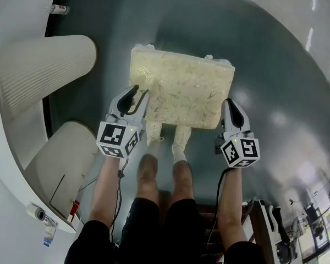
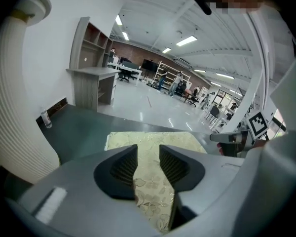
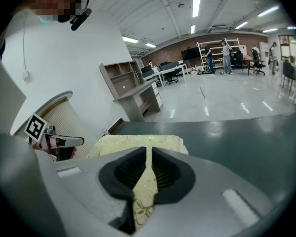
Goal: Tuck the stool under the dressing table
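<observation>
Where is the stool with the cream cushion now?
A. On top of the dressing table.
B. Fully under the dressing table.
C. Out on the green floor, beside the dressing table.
C: the stool stands uncovered on the green floor, right of the dressing table in the head view.

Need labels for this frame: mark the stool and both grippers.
stool (image 1: 181,87): head view, middle of seat cushion.
left gripper (image 1: 138,92): head view, between fingertips; jaws opening, nothing between them.
right gripper (image 1: 229,102): head view, between fingertips; jaws opening, nothing between them.
</observation>
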`<state>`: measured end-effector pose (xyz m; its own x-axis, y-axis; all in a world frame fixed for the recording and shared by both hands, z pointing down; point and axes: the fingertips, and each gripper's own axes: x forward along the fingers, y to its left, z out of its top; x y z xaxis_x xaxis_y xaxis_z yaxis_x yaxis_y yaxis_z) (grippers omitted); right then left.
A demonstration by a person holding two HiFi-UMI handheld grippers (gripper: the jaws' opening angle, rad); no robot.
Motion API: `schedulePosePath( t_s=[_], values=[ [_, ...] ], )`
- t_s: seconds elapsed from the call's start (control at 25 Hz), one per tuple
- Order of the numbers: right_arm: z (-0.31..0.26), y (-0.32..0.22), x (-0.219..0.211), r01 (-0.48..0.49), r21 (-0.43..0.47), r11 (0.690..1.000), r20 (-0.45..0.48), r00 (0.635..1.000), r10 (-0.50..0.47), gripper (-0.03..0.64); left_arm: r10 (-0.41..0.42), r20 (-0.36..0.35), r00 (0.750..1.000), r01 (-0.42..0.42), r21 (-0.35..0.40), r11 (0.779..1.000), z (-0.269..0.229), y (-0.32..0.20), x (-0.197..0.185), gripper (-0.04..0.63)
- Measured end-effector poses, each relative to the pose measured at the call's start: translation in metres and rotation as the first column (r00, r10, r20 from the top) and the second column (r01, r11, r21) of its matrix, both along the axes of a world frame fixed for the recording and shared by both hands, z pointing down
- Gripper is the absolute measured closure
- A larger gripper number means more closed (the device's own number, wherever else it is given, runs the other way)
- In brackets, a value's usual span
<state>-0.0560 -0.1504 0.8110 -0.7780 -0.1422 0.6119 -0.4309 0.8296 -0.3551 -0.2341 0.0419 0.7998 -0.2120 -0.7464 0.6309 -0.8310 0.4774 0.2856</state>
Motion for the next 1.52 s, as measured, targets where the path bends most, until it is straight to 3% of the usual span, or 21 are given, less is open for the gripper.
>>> schedulePosePath(
  t_s=[0.16,0.36,0.48,0.64,1.08,1.52],
  values=[
    [0.01,-0.004,-0.001,-0.03,-0.084,0.996,0.049,0.998,0.034,0.499,-0.036,-0.048,0.998,0.038,0.027,0.999,0.007,0.0,-0.008,0.388],
    [0.029,-0.011,-0.001,-0.057,-0.123,0.991,0.049,0.997,0.064,0.363,-0.046,-0.074,0.996,0.046,0.0,0.999,0.024,0.004,-0.013,0.291],
    [0.042,-0.014,0.0,-0.056,-0.14,0.989,0.029,0.998,0.061,0.333,-0.049,-0.092,0.995,0.048,-0.018,0.999,0.037,0.006,-0.014,0.204],
    [0.058,-0.018,0.002,-0.077,-0.18,0.981,0.017,0.997,0.082,0.296,-0.079,-0.125,0.989,0.077,-0.014,0.997,0.052,0.008,-0.017,0.155],
    [0.077,-0.023,0.002,-0.124,-0.321,0.939,0.077,0.985,0.156,0.279,-0.133,-0.221,0.966,0.138,0.011,0.99,0.086,0.014,-0.025,0.137],
    [0.08,-0.022,-0.004,-0.056,-0.355,0.933,0.117,0.988,0.104,0.273,-0.114,-0.272,0.956,0.13,0.045,0.99,0.093,0.014,-0.026,0.124]
  ],
)
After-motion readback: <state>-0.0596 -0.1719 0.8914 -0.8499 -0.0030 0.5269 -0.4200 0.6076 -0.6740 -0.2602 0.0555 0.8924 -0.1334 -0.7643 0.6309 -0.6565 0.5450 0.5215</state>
